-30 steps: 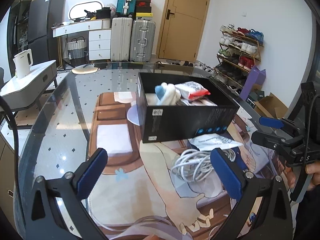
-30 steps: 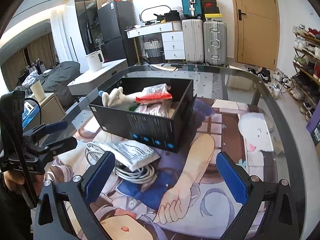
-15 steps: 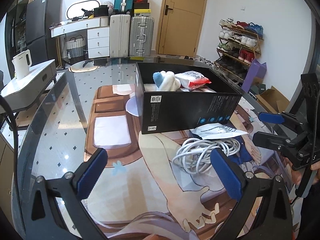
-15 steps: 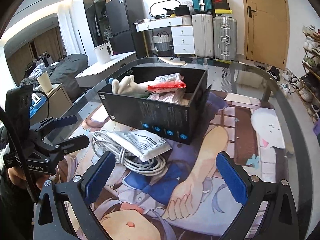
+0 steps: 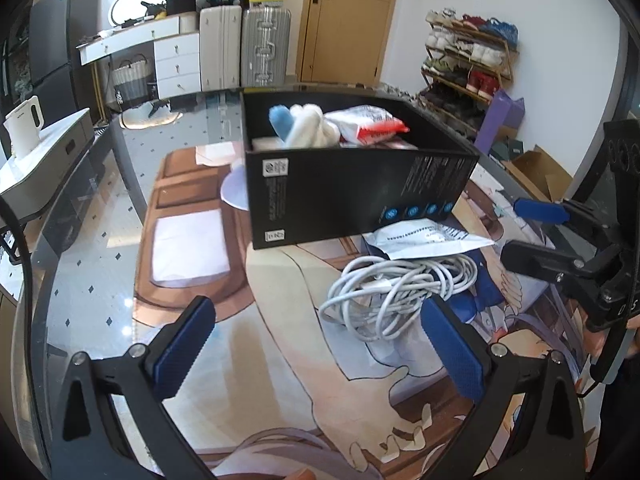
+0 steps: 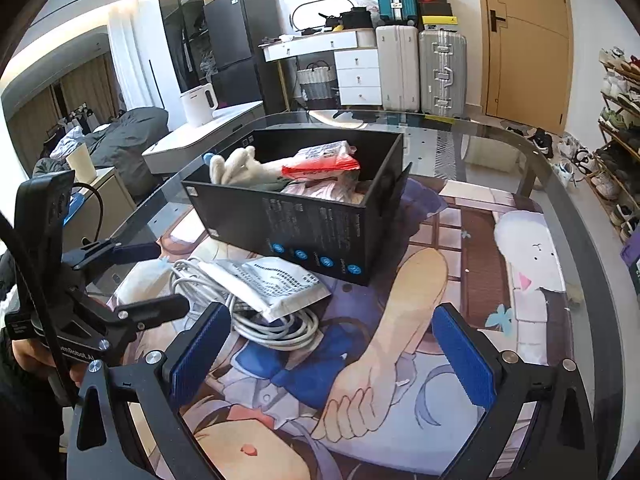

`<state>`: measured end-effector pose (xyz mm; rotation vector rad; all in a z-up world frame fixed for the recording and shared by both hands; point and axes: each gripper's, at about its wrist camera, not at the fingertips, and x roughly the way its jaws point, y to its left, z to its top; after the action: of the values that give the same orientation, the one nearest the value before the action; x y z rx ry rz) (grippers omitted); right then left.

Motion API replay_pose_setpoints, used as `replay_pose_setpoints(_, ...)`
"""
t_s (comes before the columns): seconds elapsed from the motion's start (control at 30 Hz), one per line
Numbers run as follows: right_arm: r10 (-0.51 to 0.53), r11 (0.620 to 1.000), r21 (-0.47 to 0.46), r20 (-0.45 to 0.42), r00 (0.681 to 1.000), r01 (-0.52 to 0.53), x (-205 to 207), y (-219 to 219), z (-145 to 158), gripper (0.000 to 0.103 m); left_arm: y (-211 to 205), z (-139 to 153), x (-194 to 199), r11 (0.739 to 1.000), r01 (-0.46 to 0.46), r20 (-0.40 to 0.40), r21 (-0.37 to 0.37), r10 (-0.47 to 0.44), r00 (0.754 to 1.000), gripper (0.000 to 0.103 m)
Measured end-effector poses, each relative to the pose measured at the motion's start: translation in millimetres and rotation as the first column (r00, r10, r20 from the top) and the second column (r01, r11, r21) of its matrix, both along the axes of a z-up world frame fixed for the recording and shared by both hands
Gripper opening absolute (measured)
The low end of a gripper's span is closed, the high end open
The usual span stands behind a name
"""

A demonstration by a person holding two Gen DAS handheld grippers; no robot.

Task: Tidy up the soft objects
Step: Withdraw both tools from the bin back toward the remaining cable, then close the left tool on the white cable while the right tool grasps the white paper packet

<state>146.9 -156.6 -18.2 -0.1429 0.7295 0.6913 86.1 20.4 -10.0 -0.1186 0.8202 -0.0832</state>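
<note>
A black box (image 5: 352,192) stands on the glass table and holds a white and blue plush (image 5: 298,124) and a red and white packet (image 5: 366,122). In front of it a white flat packet (image 5: 428,238) lies on a coil of white cable (image 5: 396,292). My left gripper (image 5: 320,344) is open and empty, just short of the cable. My right gripper (image 6: 332,352) is open and empty, near the coil (image 6: 260,316) and packet (image 6: 268,284). The box (image 6: 304,224) shows beyond them. Each gripper also appears in the other's view: the right (image 5: 548,236), the left (image 6: 136,280).
A printed mat (image 6: 420,320) covers the glass table (image 5: 80,272). Suitcases (image 5: 244,48), a drawer unit, a door and a shoe rack (image 5: 468,60) stand behind. A kettle (image 6: 198,104) sits on a side cabinet to the left.
Both grippers have come lower and closer to the cable coil and the flat packet. Both stay open and empty. Nothing on the table has moved.
</note>
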Motion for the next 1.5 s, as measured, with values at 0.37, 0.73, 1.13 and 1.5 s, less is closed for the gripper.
replay_pose_setpoints(0.37,-0.037,0.999,0.023,-0.004,0.999,0.037,6.5,-12.9,-1.1,0.102,3.4,-5.9,12.1,0.999,-0.012,-0.045,-0.049,0.009,0.999,0.099)
replay_pose_setpoints(0.73,-0.038,0.999,0.022,0.004,0.999,0.038,4.0,-14.1,-1.0,0.102,3.4,-5.2,9.5,0.991,0.057,-0.024,-0.124,-0.060,0.998,0.038)
replay_pose_setpoints(1.13,0.000,1.000,0.018,-0.011,1.000,0.000,1.6,-2.0,-3.4,0.102,21.4,-1.3,-11.6,0.995,0.033,-0.003,-0.093,-0.034,0.999,0.029)
replay_pose_setpoints(1.5,0.006,1.000,-0.005,-0.017,1.000,-0.006,15.1,24.2,0.7,0.102,47.2,-2.0,-30.8,0.997,-0.039,0.003,-0.062,0.040,0.999,0.029)
